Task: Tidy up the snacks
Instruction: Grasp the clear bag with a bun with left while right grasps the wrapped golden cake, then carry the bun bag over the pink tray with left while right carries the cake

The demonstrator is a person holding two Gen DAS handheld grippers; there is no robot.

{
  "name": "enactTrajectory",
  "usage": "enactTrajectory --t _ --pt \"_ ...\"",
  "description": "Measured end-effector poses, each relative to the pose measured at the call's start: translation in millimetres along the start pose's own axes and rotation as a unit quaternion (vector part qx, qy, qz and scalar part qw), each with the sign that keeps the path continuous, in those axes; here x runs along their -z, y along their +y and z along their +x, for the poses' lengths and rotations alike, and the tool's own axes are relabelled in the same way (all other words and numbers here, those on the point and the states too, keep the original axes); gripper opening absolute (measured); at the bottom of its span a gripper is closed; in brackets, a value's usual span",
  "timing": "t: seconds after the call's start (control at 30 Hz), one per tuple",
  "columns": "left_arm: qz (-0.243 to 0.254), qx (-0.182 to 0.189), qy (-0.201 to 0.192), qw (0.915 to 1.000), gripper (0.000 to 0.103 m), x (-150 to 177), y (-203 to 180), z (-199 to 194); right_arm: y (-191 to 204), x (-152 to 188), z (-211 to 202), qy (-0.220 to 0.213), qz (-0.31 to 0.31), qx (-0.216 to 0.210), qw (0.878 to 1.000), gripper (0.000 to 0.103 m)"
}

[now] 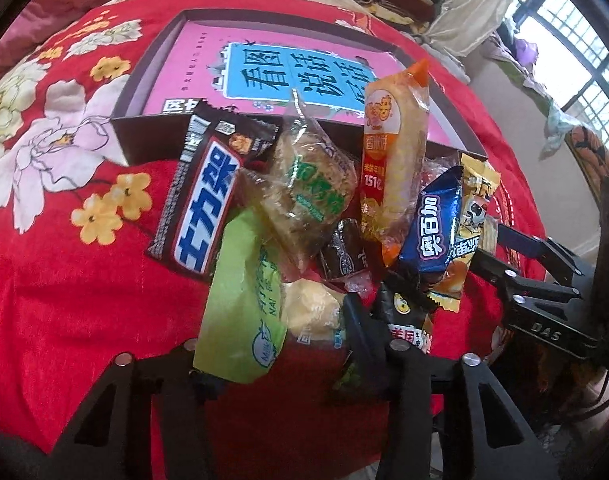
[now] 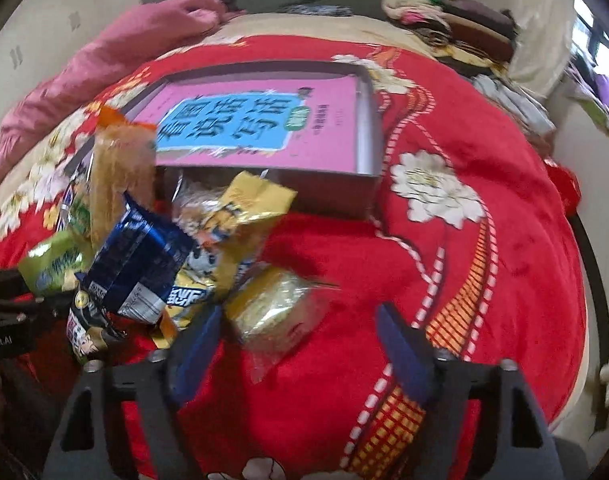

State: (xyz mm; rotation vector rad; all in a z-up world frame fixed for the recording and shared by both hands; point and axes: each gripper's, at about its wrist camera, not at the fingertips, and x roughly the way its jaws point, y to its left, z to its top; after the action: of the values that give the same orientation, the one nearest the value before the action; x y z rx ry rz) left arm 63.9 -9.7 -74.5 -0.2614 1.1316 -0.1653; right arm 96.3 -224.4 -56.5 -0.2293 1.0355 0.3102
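A heap of snacks lies on the red flowered blanket (image 1: pixel 84 320) in front of a dark box (image 1: pixel 152 92) that holds a pink book (image 1: pixel 272 72). It includes a Snickers bar (image 1: pixel 200 200), an orange rice-cracker pack (image 1: pixel 396 152), a blue Oreo pack (image 1: pixel 432 232) and a green milk-candy pack (image 1: pixel 240 312). My left gripper (image 1: pixel 280 344) straddles the green pack and a pale pack (image 1: pixel 308 312). The green pack hides its left finger, so contact is unclear. My right gripper (image 2: pixel 300 340) stands open, with a clear-wrapped yellow cake (image 2: pixel 272 312) by its left pad (image 2: pixel 200 344).
The box's near wall (image 2: pixel 304 188) rises just behind the heap. A pink quilt (image 2: pixel 104 60) and folded clothes (image 2: pixel 444 12) lie at the far side of the bed. The right gripper's black body (image 1: pixel 536 304) sits close beside the heap. A window (image 1: pixel 576 60) is at the right.
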Motion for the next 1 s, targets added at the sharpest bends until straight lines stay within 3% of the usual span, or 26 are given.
enactTrajectory --t 0.03,0.13,0.4,0.6,1.0 --pt "0.003 0.004 -0.001 1.0000 0.036 0 -1 1 2 0 3 0.002 -0.006 -0.005 1.000 0.065" --pt "0.011 0.003 -0.003 0.9999 0.036 0 -3 0 4 -1 3 -0.005 -0.013 -0.020 1.000 0.046" --pt "-0.002 0.030 -0.012 0.9995 0.036 3 3 -14 -16 -1 -15 -0.039 0.038 -0.044 0.998 0.043" --pt "-0.009 0.046 -0.042 0.9980 0.035 5 4 -40 -36 -3 -36 -0.081 0.080 -0.044 0.992 0.043" --pt "-0.025 0.041 -0.101 0.9937 0.034 4 15 -86 -46 -12 -56 -0.125 0.086 -0.028 0.988 0.043"
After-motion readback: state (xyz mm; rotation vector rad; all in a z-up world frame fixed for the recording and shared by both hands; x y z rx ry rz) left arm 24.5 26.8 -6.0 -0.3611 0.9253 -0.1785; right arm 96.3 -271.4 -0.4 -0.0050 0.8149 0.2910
